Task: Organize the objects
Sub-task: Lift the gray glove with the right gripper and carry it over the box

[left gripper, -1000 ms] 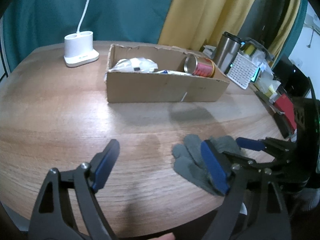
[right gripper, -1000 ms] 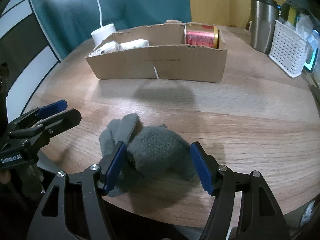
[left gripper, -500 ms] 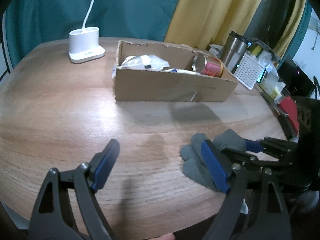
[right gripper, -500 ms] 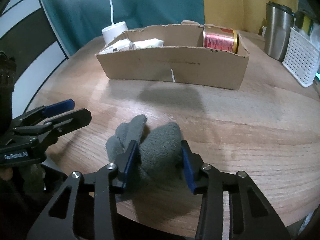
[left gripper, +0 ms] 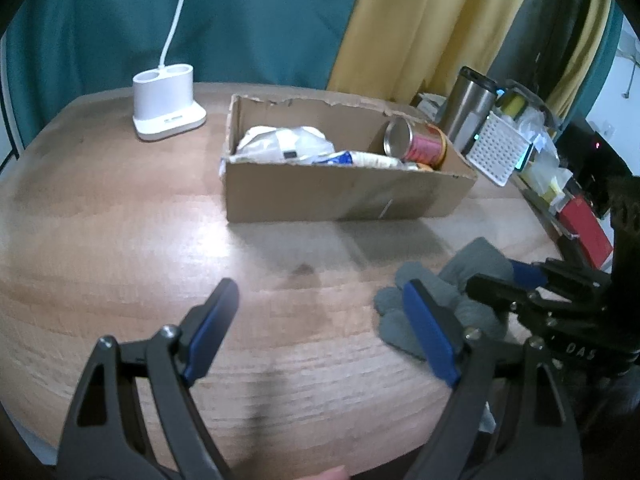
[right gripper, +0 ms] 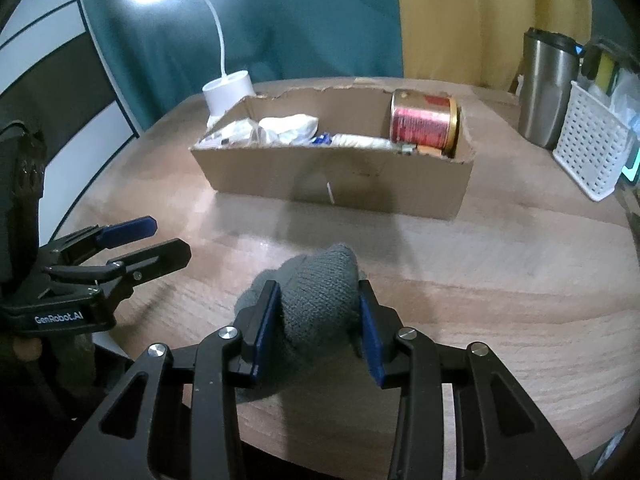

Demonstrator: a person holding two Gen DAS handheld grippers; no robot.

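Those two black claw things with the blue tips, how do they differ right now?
The right gripper has its fingers squeezed onto a grey glove; the left gripper holds nothing. The right gripper's fingers sit close together, while the left gripper's stand wide apart over the bare wooden table. Both have black frames and blue pads, and both point toward the cardboard box.

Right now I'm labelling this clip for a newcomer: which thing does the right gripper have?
On the round wooden table, look in front of the cardboard box, near the front edge. There the right gripper is shut on a grey knitted glove, the only soft fabric item outside the box.
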